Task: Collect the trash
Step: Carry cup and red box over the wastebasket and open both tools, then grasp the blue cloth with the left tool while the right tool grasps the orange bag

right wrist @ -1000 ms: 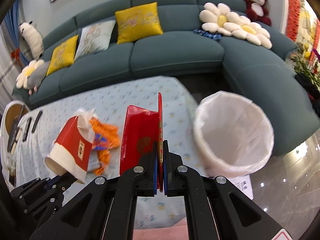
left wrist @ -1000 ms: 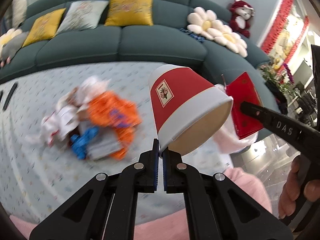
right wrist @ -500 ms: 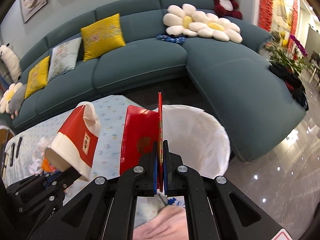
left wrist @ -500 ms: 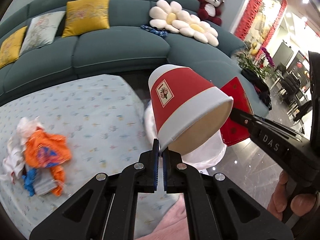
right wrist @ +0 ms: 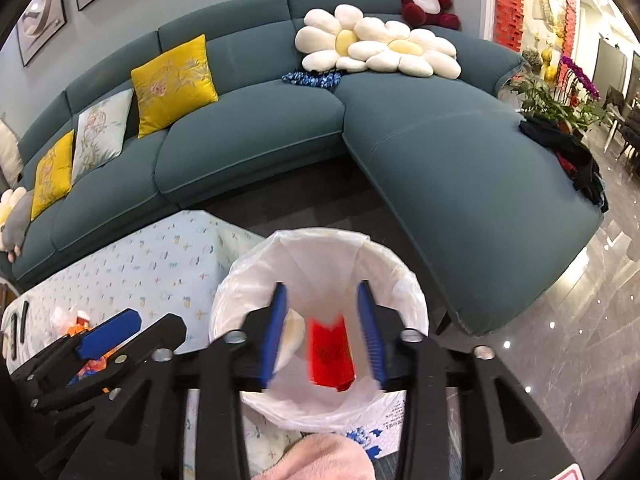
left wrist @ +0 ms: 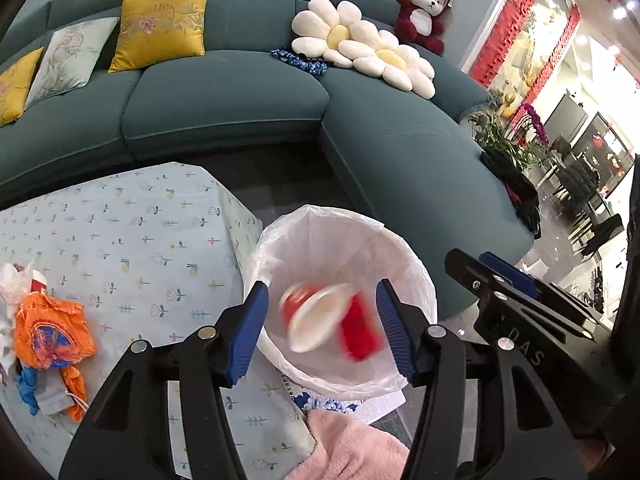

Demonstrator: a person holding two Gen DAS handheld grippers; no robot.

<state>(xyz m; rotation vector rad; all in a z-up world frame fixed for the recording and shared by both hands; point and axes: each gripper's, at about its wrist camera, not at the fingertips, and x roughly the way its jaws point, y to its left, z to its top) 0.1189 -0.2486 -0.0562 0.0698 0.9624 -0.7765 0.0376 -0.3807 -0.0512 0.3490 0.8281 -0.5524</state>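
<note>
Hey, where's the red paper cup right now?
The red paper cup is inside the white-lined trash bin, blurred, left of the red packet in the left wrist view, between the opening fingers of the left gripper.

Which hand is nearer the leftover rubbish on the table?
Left. The orange wrapper pile lies on the left gripper's side; the right gripper hangs over the bin, farther off.

Teal sectional sofa [right wrist: 248,136], yellow cushions [right wrist: 174,84], flower pillows [right wrist: 380,50]; glossy grey floor [right wrist: 580,320].
</note>
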